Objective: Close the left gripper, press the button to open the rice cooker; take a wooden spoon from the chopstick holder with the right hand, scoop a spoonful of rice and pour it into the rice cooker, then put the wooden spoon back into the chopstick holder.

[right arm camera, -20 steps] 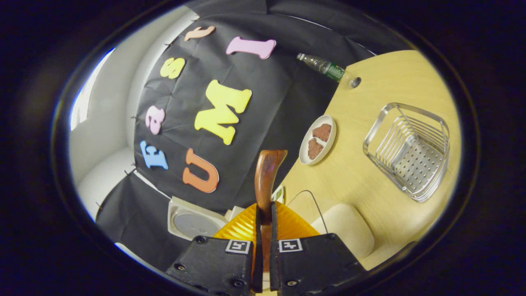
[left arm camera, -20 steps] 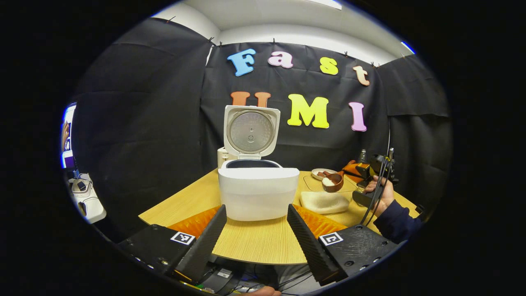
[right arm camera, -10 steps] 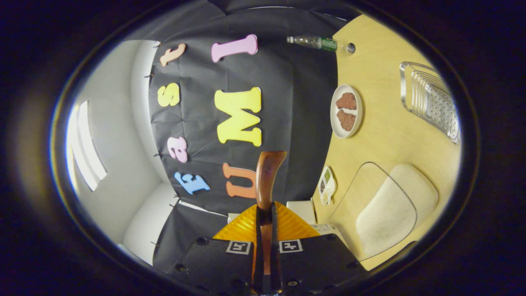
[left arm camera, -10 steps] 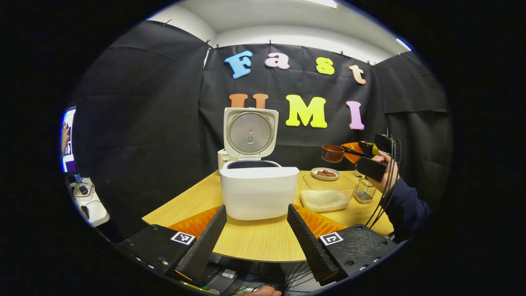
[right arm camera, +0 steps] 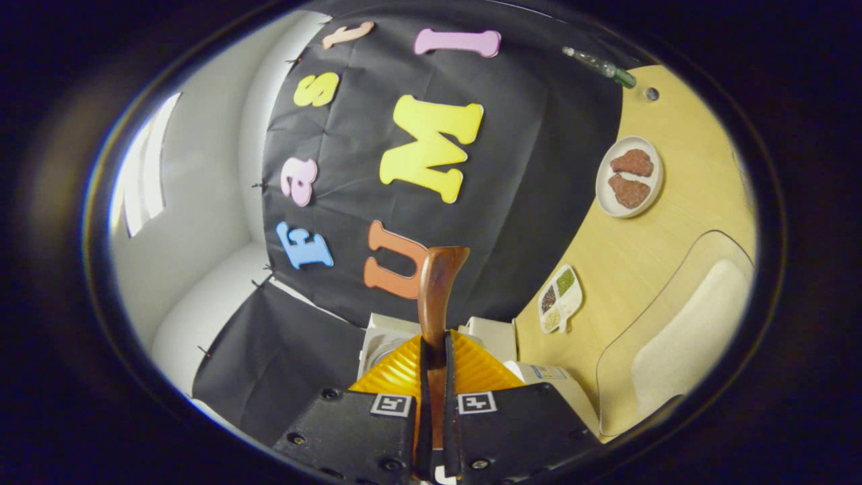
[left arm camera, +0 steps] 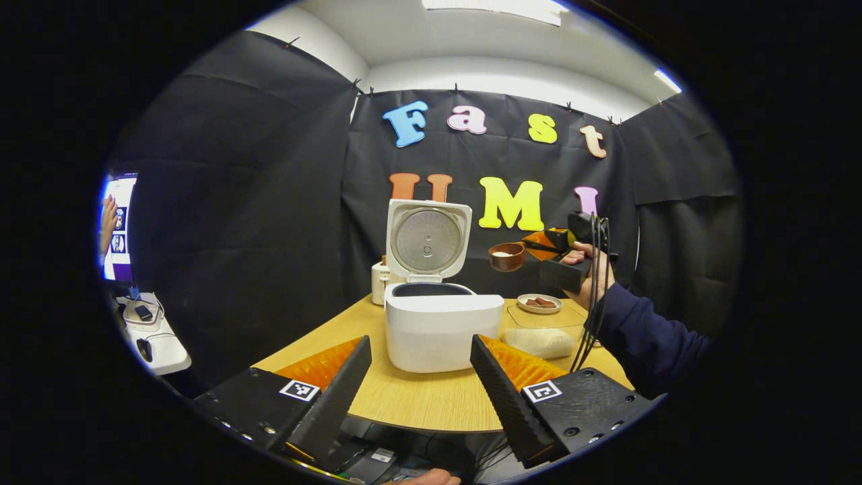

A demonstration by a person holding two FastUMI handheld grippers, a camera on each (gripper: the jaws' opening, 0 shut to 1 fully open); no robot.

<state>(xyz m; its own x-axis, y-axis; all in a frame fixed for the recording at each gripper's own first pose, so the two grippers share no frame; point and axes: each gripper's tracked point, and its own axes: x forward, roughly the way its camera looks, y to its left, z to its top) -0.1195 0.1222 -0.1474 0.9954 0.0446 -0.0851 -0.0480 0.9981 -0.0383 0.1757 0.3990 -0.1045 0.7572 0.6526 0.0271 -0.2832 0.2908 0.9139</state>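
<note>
while the wooden spoon (left arm camera: 508, 256) hangs in the air right of centre in the left gripper view, its bowl carries white rice and sits level, just right of the rice cooker's raised lid (left arm camera: 427, 238) and above the cooker's right edge. rice cooker (left arm camera: 443, 326) stands open at frame centre on the tabletop (left arm camera: 417, 397), lid upright. right gripper (right arm camera: 434, 377) is clamped on the spoon handle (right arm camera: 434, 296), both fingers pressed against it, handle running up the middle of the right gripper view. a hand (left arm camera: 584, 273) in a dark sleeve holds that gripper, right of centre in the left gripper view. left gripper (left arm camera: 421, 377) sits at the bottom of its own view, jaws spread wide, holding nothing. clear tub of rice (left arm camera: 544, 333) rests on the tabletop right of the cooker; small plate with two brown pieces (left arm camera: 539, 303) behind it. divided dish (right arm camera: 560, 300) lies at lower right in the right gripper view.
</note>
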